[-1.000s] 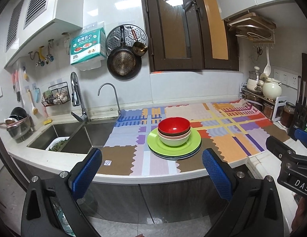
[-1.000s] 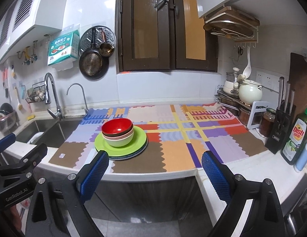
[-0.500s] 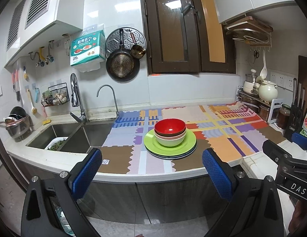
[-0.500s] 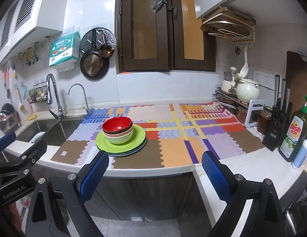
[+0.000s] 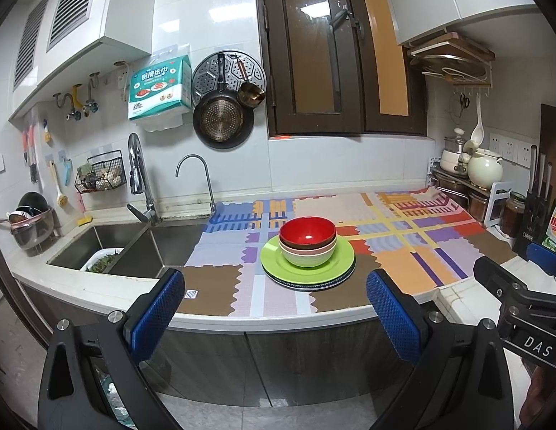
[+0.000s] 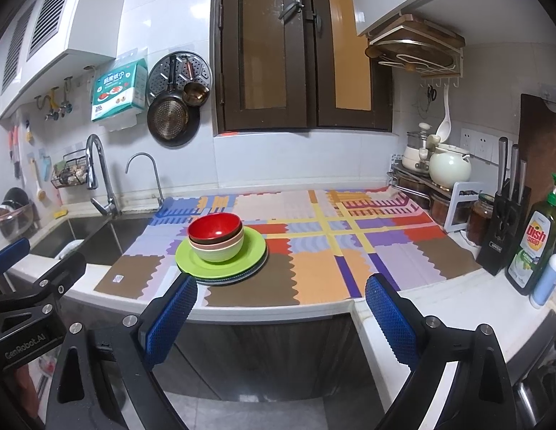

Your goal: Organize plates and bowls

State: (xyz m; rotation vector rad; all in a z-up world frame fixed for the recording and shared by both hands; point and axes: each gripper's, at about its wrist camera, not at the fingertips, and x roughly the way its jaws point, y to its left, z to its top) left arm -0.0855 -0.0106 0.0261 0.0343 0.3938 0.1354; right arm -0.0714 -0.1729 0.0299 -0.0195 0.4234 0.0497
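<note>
Our left gripper [image 5: 274,308] is spread wide, nothing between the blue pads [image 5: 156,313]; it hangs short of the counter edge. Our right gripper [image 6: 279,313] is likewise wide apart and empty. Ahead, on the patchwork mat [image 5: 403,251], the stack: red bowl [image 5: 306,233] nested on top of the other bowls [image 5: 308,256], these on the green plate [image 5: 278,261], darker plates beneath. Sink [image 5: 142,247] to the left; dish soap bottle [image 6: 534,247] far right.
</note>
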